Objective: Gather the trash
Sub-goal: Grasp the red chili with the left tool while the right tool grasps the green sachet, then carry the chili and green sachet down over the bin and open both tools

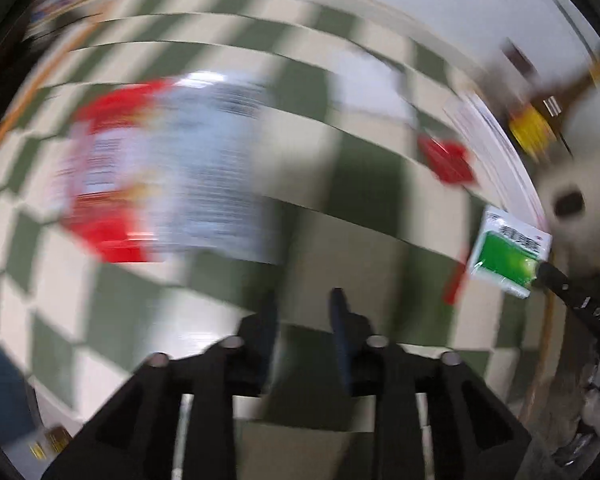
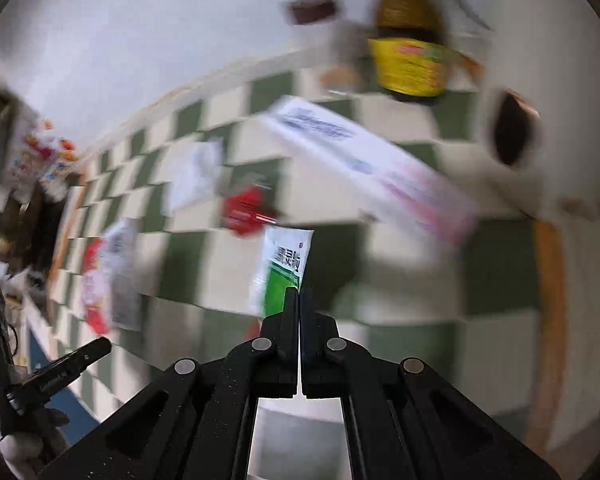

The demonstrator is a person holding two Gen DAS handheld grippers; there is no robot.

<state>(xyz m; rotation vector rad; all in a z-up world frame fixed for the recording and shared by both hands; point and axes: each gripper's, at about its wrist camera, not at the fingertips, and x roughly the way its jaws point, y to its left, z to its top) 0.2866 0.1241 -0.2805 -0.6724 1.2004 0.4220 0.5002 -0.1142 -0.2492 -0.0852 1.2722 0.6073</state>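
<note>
— Checkered desk [image 2: 412,320], litter scattered. Which step?
— Carrying: right gripper [image 2: 299,296] jaws clenched on the green sachet [image 2: 280,272], lifted near centre. Left gripper [image 1: 304,300] jaws part-open, empty.
— Next?
— Probably binning it; red wrapper [image 1: 116,168] waits left.

A green-and-cream checkered cloth [image 2: 412,336] covers the surface, edged by a pale border at the upper left of the right wrist view. Lying on it are a long white box [image 2: 364,160] with blue and pink print at centre right, a small red packet [image 2: 246,210] at centre, a white sheet [image 2: 194,178] just left of that packet, and a red-and-white wrapper [image 2: 110,280] at lower left. A brown bottle with a yellow label [image 2: 412,60] stands at the top.
</note>
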